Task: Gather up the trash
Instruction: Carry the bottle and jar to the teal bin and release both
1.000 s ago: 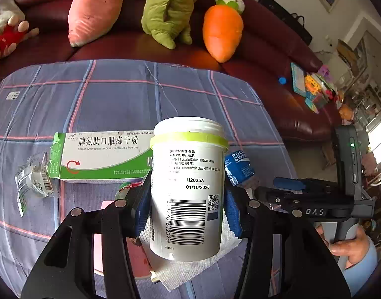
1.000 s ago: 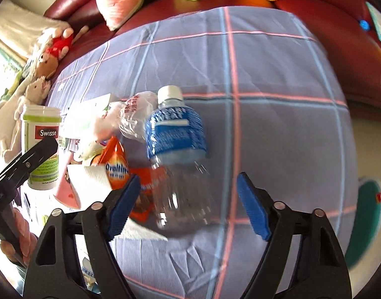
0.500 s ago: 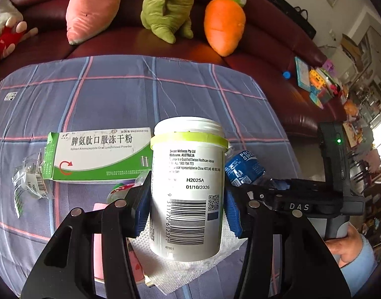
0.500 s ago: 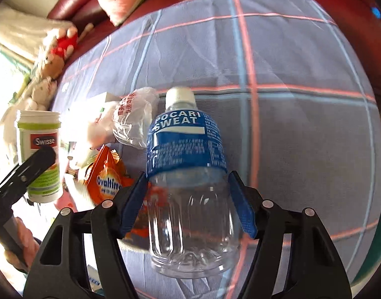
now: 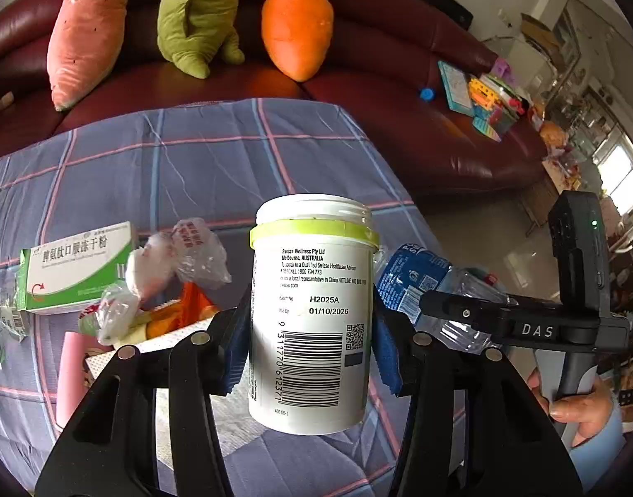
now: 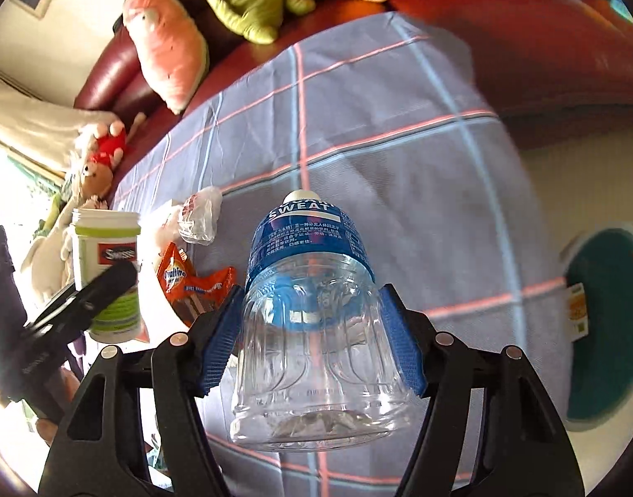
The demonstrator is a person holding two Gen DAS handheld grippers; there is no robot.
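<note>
My left gripper [image 5: 310, 348] is shut on a white Swisse jar [image 5: 312, 306] with a lime band, held upright above the checked tablecloth [image 5: 200, 165]. My right gripper [image 6: 312, 339] is shut on an empty clear Pocari Sweat bottle [image 6: 312, 310] with a blue label, lifted off the cloth, cap pointing away. The bottle also shows in the left wrist view [image 5: 424, 285], and the jar in the right wrist view [image 6: 109, 265]. On the cloth lie a green-white medicine box [image 5: 78, 269], crumpled clear plastic bags [image 5: 192, 256], an orange Ovaltine wrapper [image 6: 192, 281] and a white paper towel [image 5: 167, 339].
A dark red sofa [image 5: 378, 83] with pink, green and orange plush toys [image 5: 295, 29] runs behind the table. A teal round bin [image 6: 602, 323] stands on the floor to the right of the table. A pink item [image 5: 70, 372] lies at the cloth's left front.
My right gripper closed on the Pocari bottle and lifted it off the cloth. My left gripper, still holding the jar, rose and swung right, so the box moved left in view.
</note>
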